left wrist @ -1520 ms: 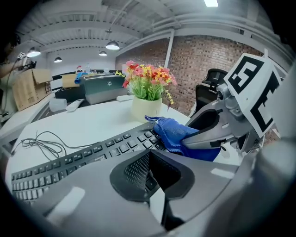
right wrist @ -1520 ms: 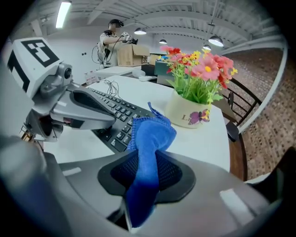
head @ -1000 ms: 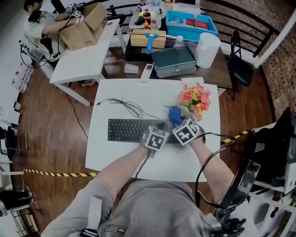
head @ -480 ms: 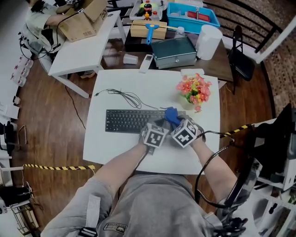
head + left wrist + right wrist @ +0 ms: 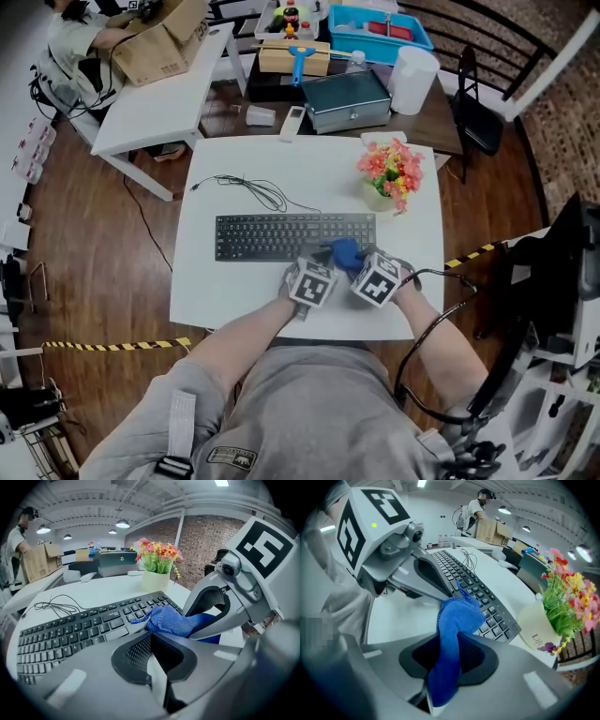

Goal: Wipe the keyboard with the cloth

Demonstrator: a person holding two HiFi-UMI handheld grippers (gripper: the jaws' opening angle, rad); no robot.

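I am seeing the cloth (image 5: pixel 344 253) showing a bright, plain blue against the black keyboard (image 5: pixel 272 236), whose keys are carrying pale lettering. The bench (image 5: pixel 225 291) is reading plain white. At the upper right of the head view the flowers (image 5: pixel 394 169) are glowing pink, red and yellow over a cream pot (image 5: pixel 155 580). The left gripper (image 5: pixel 149 637) and right gripper (image 5: pixel 451 641) are both showing grey bodies and black-and-white square markers. At the lower left, yellow-and-black striped tape (image 5: pixel 122 348) is crossing the brown wooden floor (image 5: pixel 94 234).
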